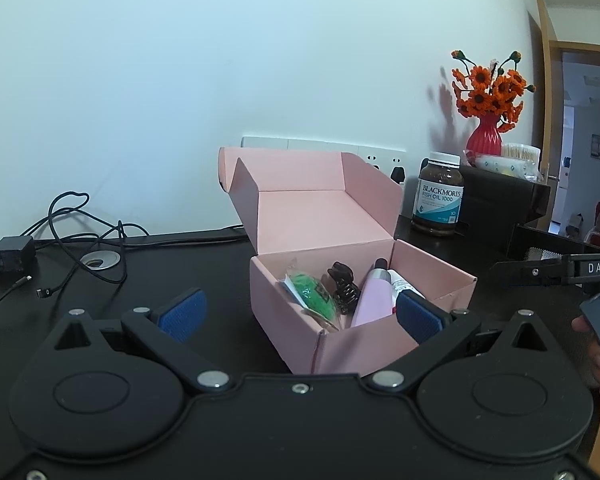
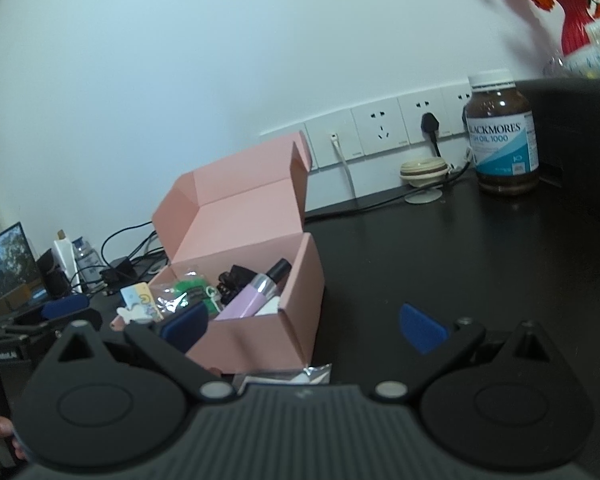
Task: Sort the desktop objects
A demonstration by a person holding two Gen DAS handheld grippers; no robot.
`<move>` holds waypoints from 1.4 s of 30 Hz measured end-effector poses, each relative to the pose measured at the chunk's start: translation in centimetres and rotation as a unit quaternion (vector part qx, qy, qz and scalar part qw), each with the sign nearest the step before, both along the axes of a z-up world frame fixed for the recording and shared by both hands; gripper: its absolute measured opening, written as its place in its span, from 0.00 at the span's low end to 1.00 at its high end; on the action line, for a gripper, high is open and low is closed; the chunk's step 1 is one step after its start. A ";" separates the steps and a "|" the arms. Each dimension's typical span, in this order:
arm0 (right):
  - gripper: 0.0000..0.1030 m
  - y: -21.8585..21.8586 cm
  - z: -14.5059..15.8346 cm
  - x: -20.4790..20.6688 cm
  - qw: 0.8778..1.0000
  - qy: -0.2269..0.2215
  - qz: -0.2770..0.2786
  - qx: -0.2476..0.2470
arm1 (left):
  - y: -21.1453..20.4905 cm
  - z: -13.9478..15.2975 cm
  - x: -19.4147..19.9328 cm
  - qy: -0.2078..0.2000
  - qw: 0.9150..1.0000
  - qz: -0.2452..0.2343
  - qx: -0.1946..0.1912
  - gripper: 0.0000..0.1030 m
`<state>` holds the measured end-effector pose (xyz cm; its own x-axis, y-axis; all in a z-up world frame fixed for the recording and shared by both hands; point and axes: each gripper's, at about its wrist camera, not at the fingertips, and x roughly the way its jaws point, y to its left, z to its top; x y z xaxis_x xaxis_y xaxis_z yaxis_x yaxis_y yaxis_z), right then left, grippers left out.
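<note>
An open pink cardboard box [image 1: 364, 344] stands on the black desk [image 1: 204, 264] with its lid tilted back. Inside lie a green item in clear wrap [image 1: 312, 294], a black hair claw [image 1: 342, 286], a pink bottle [image 1: 374, 300] and a white tube [image 1: 400, 280]. My left gripper [image 1: 300, 316] is open, its blue pads either side of the box's near corner, holding nothing. My right gripper [image 2: 303, 327] is open and holds nothing, just right of the box [image 2: 260, 332]. A silver foil packet [image 2: 312, 374] lies under it. A cartoon card [image 2: 140, 300] pokes out at the box's left.
A brown fish oil bottle [image 1: 438, 196] stands behind the box on the right, beside a black case [image 1: 500, 196] carrying a red vase of orange flowers [image 1: 486, 136]. Cables and a charger [image 1: 12, 258] sprawl at the left. Wall sockets [image 2: 380, 132] run behind; a monitor [image 2: 4, 264] sits far left.
</note>
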<state>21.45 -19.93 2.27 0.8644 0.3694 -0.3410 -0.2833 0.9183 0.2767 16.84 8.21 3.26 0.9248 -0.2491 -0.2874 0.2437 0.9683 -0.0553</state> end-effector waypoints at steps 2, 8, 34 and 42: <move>0.99 0.2 0.0 -0.1 1.000 -0.004 0.002 -0.007 | -0.1 0.0 -0.2 -0.003 1.000 0.000 0.005 1.00; 0.99 0.5 0.1 -0.3 1.000 -0.013 0.004 -0.016 | -0.1 0.0 -0.2 -0.003 1.000 -0.001 0.004 1.00; 0.99 0.3 0.0 -0.1 1.000 -0.008 0.009 -0.004 | 0.0 0.0 -0.1 -0.001 1.000 -0.005 0.000 1.00; 0.99 0.7 0.0 -0.1 1.000 -0.004 0.016 -0.016 | 0.2 0.0 -0.1 -0.001 1.000 -0.003 -0.007 1.00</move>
<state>21.37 -19.21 2.29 0.8553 0.3856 -0.3460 -0.3148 0.9172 0.2442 16.75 8.38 3.30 0.9239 -0.2585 -0.2819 0.2497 0.9660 -0.0676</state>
